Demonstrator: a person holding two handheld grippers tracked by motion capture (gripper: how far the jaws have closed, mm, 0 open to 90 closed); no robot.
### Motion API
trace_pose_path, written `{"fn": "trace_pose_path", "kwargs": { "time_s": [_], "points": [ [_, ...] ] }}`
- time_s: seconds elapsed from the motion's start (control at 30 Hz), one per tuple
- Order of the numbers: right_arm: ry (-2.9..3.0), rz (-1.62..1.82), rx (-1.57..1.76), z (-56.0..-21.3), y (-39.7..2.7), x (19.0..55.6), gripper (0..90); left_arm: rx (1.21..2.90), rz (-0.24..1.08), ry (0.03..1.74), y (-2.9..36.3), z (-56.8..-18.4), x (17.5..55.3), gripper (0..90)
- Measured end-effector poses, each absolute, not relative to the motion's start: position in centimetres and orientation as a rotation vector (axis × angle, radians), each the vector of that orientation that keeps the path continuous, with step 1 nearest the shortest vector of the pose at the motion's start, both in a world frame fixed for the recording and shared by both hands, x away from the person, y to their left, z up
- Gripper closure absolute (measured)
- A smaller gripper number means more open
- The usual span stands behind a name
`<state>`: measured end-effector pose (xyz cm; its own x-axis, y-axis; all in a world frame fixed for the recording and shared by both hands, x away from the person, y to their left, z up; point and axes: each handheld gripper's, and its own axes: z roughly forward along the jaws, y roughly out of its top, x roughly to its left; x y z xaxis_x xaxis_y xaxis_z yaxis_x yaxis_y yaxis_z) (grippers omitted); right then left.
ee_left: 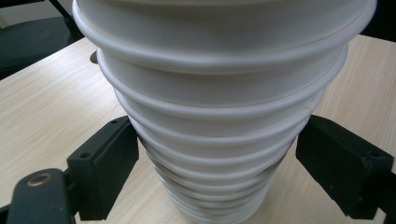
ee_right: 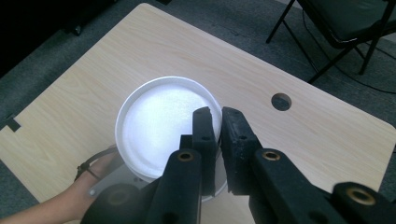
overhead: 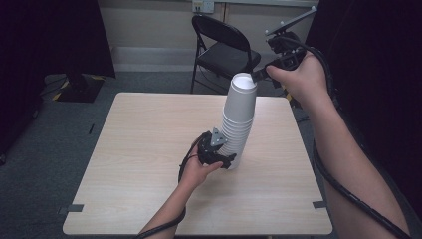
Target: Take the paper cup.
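A: What is cut off at the cup stack (ee_left: 219, 116)?
B: In the left gripper view its top is cropped by the upper edge and its foot by the lower edge, so contact with the table (ee_left: 42, 107) cannot be judged.

A: And the right gripper (ee_right: 219, 126)?
B: In the right gripper view, the rim of the top cup (ee_right: 159, 121) is covered by its jaws; how the wall is pinched cannot be made out.

A: The chair (overhead: 224, 47)?
B: Its front legs are hidden behind the table edge in the high view.

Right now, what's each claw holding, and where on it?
Right claw pinches the rim of the top cup, one jaw inside, one outside. Left claw straddles the lower cup stack; pads look slightly clear, so a grip cannot be confirmed.
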<state>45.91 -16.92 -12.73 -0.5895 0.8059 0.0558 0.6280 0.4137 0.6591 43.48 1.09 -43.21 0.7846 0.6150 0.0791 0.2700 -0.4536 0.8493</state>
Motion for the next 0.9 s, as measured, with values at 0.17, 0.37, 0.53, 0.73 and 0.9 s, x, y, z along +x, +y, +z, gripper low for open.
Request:
{"fn": "trace_pose_path", "kwargs": {
  "time_s": [0.17,0.37,0.53,0.73,0.9],
  "points": [
    [2.383,0.923,1.248,-12.37,-16.78,45.8,88.8,2.049,0.476,0.658,1.05,-43.24,43.44,13.4],
    [2.385,0.912,1.257,-12.29,-16.76,45.83,89.3,2.05,0.475,0.66,1.04,-43.22,43.42,13.5],
    [2.375,0.89,1.259,-12.2,-16.44,45.84,90.0,2.048,0.475,0.657,1.07,-43.25,43.37,13.5],
    [2.366,0.915,1.252,-12.35,-16.49,45.9,89.5,2.055,0.475,0.661,1.17,-43.25,43.43,13.4],
    [2.362,0.947,1.242,-12.93,-16.63,46.02,85.0,2.058,0.478,0.656,1.16,-43.24,43.46,13.3]
  ]
}}
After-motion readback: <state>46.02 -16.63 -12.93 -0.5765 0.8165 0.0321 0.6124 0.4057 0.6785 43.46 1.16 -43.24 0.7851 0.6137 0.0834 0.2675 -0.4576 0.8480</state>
